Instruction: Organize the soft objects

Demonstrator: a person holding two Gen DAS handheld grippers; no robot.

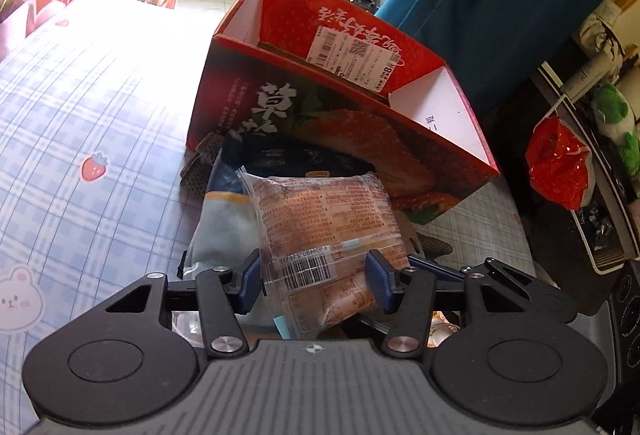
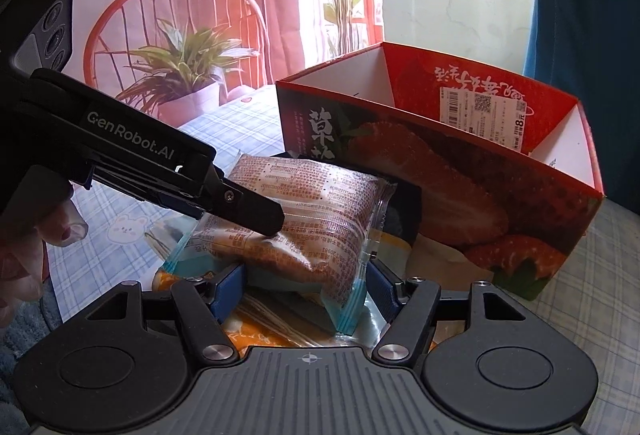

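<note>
A clear-wrapped bread packet (image 1: 320,215) (image 2: 312,211) lies on top of a pile of other snack packets, in front of an open red strawberry box (image 1: 400,163) (image 2: 460,195). My left gripper (image 1: 316,281) is shut on the packet's barcode end, both blue pads pressing the wrapper. In the right wrist view that left gripper reaches in from the left, one of its fingers (image 2: 256,213) lying on the packet's side. My right gripper (image 2: 306,291) is shut on the packet's near corner, with the teal seam against its right pad. The box holds nothing that I can see.
Under the bread lie a dark blue packet (image 1: 296,159), a light blue one (image 1: 220,223) and an orange one (image 2: 256,331). All rest on a plaid bedsheet (image 1: 92,95). A red plastic bag (image 1: 560,167) and a green plush (image 1: 612,107) sit to the right. A hand (image 2: 24,247) holds the left gripper.
</note>
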